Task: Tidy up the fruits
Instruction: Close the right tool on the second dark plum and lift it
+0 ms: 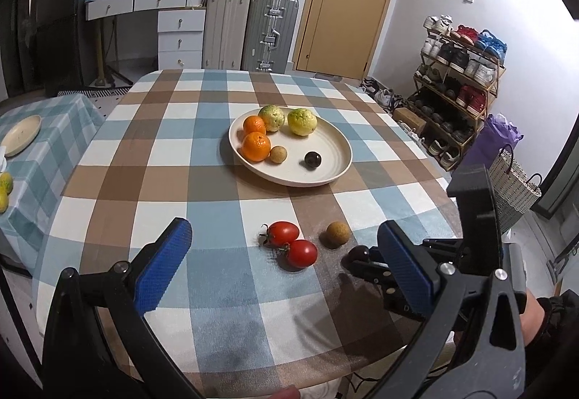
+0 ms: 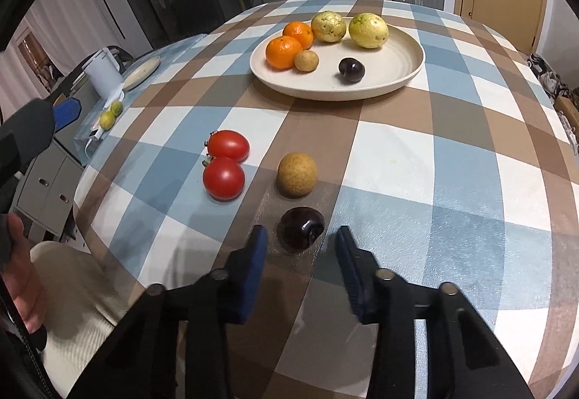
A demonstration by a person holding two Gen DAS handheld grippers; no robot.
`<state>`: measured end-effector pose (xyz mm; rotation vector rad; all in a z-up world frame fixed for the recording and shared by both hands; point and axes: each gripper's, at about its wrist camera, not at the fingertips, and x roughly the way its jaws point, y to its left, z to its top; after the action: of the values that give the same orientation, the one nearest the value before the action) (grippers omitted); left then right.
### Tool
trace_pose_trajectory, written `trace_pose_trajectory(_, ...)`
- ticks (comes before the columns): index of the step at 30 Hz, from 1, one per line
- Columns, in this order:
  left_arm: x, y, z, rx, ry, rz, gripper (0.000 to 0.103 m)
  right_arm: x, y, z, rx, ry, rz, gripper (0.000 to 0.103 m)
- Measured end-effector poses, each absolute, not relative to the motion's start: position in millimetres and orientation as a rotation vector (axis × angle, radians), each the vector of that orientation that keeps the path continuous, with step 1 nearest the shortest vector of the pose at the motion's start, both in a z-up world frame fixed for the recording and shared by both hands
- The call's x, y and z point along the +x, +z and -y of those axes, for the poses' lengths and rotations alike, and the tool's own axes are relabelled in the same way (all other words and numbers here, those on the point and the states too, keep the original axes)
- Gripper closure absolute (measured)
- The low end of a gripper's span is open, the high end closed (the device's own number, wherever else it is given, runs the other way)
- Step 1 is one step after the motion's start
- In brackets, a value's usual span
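Red tomatoes [image 2: 226, 163] lie to the left on the checked tablecloth [image 2: 398, 160], touching each other, with the brown fruit [image 2: 297, 174] just to their right. We hold the left gripper [image 1: 286, 254] wide apart and idle. Nearest us sits the dark plum [image 2: 302, 229], between the pads of the right gripper [image 2: 302, 254], which flank it closely without visibly pressing. We judge the pick is in hand: finish closing, lift, and carry to the plate [image 2: 405, 80] beyond.
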<state>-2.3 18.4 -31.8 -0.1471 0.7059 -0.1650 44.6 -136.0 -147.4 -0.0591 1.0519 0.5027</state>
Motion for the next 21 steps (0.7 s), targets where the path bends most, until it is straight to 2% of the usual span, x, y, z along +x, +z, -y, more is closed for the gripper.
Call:
trace_pose_trajectory(6,0,-34,-19,-0.148,-0.157,-0.716,0.001,46,-146,139,-0.042,0.507,-1.048,0.078)
trace_pose_trajectory(21,9,-46,-32,-0.182,-0.11,-0.756,0.001,47,-142,138,-0.024,0.517,-1.04,0.08)
